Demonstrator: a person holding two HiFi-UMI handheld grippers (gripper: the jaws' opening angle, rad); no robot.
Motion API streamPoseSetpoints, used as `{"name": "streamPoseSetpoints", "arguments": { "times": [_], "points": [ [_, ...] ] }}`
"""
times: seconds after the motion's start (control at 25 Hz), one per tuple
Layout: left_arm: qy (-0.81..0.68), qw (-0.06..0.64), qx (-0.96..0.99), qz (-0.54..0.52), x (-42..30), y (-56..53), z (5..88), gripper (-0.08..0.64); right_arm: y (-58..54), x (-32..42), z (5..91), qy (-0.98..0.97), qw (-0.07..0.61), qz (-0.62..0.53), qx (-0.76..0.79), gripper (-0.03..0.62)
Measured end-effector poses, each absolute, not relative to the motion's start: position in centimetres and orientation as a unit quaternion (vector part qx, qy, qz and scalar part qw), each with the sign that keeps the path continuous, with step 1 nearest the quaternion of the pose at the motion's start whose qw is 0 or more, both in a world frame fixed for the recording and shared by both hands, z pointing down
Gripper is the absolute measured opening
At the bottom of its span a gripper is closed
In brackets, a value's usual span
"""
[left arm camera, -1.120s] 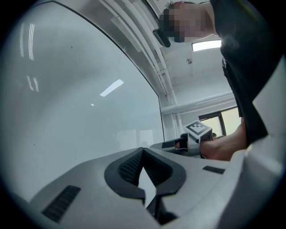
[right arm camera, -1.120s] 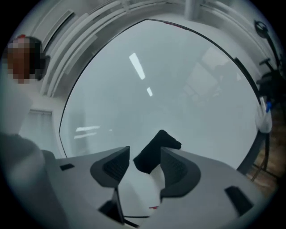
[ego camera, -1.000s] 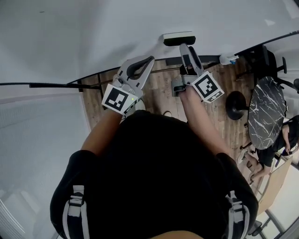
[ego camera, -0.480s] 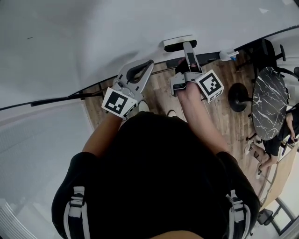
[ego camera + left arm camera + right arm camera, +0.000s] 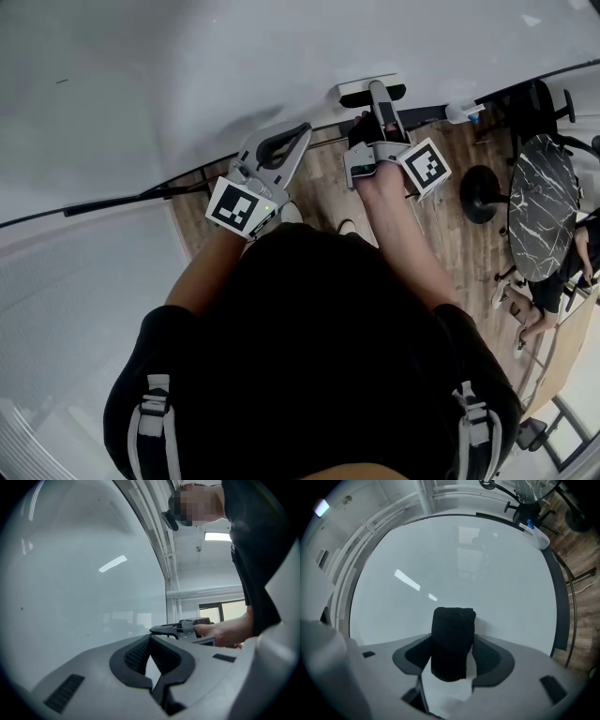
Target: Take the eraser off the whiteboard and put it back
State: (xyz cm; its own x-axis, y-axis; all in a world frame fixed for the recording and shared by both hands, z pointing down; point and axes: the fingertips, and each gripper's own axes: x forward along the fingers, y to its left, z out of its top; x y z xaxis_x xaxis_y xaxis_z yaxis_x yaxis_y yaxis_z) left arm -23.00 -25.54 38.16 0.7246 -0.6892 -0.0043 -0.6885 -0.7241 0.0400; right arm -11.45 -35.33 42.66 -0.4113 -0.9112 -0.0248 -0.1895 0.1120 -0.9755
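The eraser [image 5: 372, 90], white-backed with black felt [image 5: 452, 639], lies against the whiteboard [image 5: 187, 75] just above its lower edge. My right gripper [image 5: 379, 101] points at the board and straddles the eraser. Its jaws are closing, and the pads press the felt's two sides in the right gripper view [image 5: 451, 644]. My left gripper [image 5: 298, 129] hangs to the left near the board, shut, with nothing between its pads [image 5: 150, 644]. The left gripper view also catches the right gripper [image 5: 187, 627] in the person's hand.
A white bottle [image 5: 462, 112] with a blue cap [image 5: 536, 535] stands on the board's ledge at the right. Below lies a wooden floor [image 5: 328, 187] with a marble round table [image 5: 539, 211], a black chair base [image 5: 478, 197] and a seated person [image 5: 553, 309].
The right gripper has rolled about its own axis and now sits squarely over the eraser. Both grippers have sunk a little along the board.
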Motion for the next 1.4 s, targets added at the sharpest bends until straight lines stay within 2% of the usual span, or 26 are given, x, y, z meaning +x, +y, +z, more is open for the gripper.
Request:
{"name": "streamPoseSetpoints", "arguments": {
  "times": [0.12,0.52,1.04,1.4],
  "points": [
    [-0.377,0.016,0.926,-0.007,-23.5,-25.4,38.2,0.005,-35.5,-11.5,42.5,0.657,0.358,-0.523,-0.408,0.229],
    [-0.395,0.013,0.919,-0.007,-24.4,-24.6,38.1,0.005,-35.6,-11.6,42.8,0.654,0.358,-0.535,-0.398,0.222],
    [-0.42,0.004,0.908,-0.003,-24.2,-22.7,37.4,0.005,-32.7,-10.5,40.0,0.731,0.297,-0.473,-0.393,0.222],
    [-0.46,-0.016,0.888,0.009,-21.3,-17.0,36.7,0.005,-26.1,-8.4,35.9,0.837,0.221,-0.35,-0.357,0.224]
  ]
}}
